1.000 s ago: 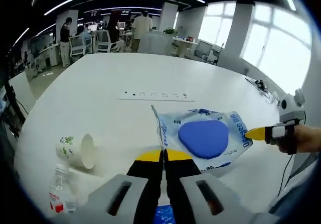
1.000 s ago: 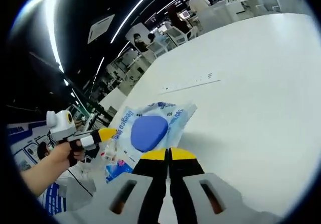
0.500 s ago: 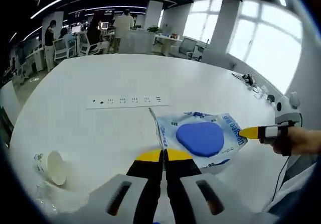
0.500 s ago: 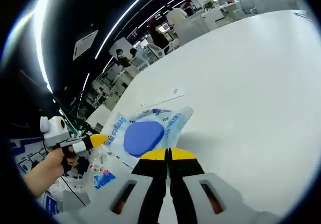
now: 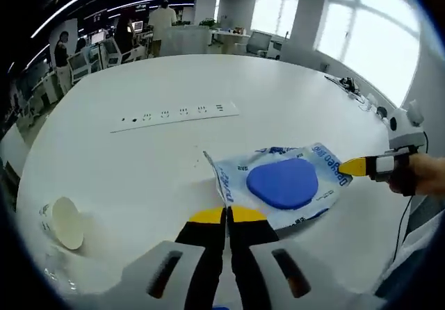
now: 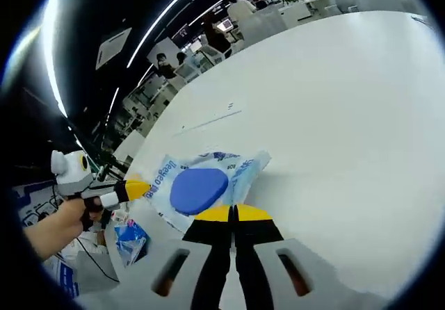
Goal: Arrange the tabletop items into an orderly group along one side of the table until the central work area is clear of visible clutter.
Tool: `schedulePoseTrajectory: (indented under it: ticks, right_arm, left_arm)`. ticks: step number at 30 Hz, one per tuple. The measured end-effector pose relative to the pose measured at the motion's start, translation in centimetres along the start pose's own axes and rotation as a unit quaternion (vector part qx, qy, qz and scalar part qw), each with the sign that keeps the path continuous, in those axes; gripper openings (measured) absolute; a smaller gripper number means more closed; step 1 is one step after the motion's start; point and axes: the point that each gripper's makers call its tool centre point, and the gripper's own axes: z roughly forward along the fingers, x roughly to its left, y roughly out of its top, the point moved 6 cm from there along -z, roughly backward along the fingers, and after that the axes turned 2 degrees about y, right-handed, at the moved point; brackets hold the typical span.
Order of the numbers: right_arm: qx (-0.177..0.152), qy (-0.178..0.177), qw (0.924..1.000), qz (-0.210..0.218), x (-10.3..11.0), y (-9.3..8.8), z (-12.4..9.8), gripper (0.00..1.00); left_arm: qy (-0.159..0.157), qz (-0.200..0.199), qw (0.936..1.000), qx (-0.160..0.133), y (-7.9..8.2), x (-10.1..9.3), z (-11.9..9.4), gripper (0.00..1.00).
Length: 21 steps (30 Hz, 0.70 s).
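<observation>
A clear plastic packet (image 5: 281, 183) with blue print and a blue oval pad inside is stretched between both grippers just above the white table (image 5: 139, 164). My left gripper (image 5: 226, 216) is shut on its near edge. The right gripper (image 5: 358, 166), held by a hand (image 5: 421, 183), pinches the packet's far right corner. In the right gripper view, my right gripper (image 6: 233, 214) is shut on the packet (image 6: 198, 188), and the left gripper (image 6: 132, 188) holds the opposite edge.
A paper cup (image 5: 62, 221) lies on its side at the table's near left. A white power strip (image 5: 177, 114) lies across the middle. A small blue packet (image 6: 131, 239) rests near the table edge. Office desks, chairs and people stand beyond the table.
Both grippers keep their hold on the packet. Both views have shifted and tilted down a little toward the table, so the cup and power strip sit elsewhere in the picture.
</observation>
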Motion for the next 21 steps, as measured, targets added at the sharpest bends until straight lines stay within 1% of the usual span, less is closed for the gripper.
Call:
schedulePoseTrajectory:
  ticks: [5,7,9,11,13,15,17,18,19,20,21]
  right_arm:
    - [0.015,-0.005,0.9999,0.005,-1.2,-1.0,0.3,0.00]
    - [0.014,-0.003,0.9997,0.018,-1.7,-1.3,0.4,0.00]
    - [0.018,-0.003,0.9996,0.021,-1.9,-1.6,0.4,0.00]
    - [0.014,0.001,0.9997,0.019,-1.8,-1.6,0.5,0.00]
    - [0.015,-0.001,0.9998,0.009,-2.1,-1.9,0.6,0.00]
    - [0.015,0.001,0.9998,0.014,-2.4,-2.4,0.6,0.00]
    - [0.005,0.001,0.9992,0.040,-2.6,-2.7,0.6,0.00]
    - [0.020,-0.002,0.9981,0.058,-2.9,-3.4,0.5,0.00]
    - [0.000,0.002,0.9985,0.055,-3.1,-3.2,0.6,0.00]
    - [-0.006,0.009,0.9969,0.078,-2.9,-3.3,0.7,0.00]
    - [-0.008,0.008,0.9976,0.068,-3.3,-3.4,0.7,0.00]
  left_arm:
    - [-0.001,0.003,0.9998,0.019,-1.4,-0.1,0.8,0.00]
    - [0.001,0.008,0.9995,0.030,-2.2,-0.1,1.1,0.00]
    - [0.001,0.006,0.9992,0.040,-3.0,-0.2,1.2,0.00]
    - [0.005,0.002,0.9991,0.042,-3.6,0.0,1.4,0.00]
    - [0.008,-0.002,0.9991,0.042,-3.9,-0.1,1.3,0.00]
    - [0.008,-0.010,0.9992,0.038,-3.9,0.1,1.5,0.00]
    - [0.007,-0.011,0.9992,0.039,-3.9,0.1,1.6,0.00]
    - [0.005,-0.013,0.9992,0.038,-4.0,0.1,1.8,0.00]
    - [0.007,-0.016,0.9991,0.038,-4.0,0.1,1.9,0.00]
    - [0.008,-0.021,0.9991,0.037,-4.1,0.1,2.0,0.00]
    - [0.009,-0.028,0.9989,0.036,-4.2,0.1,2.0,0.00]
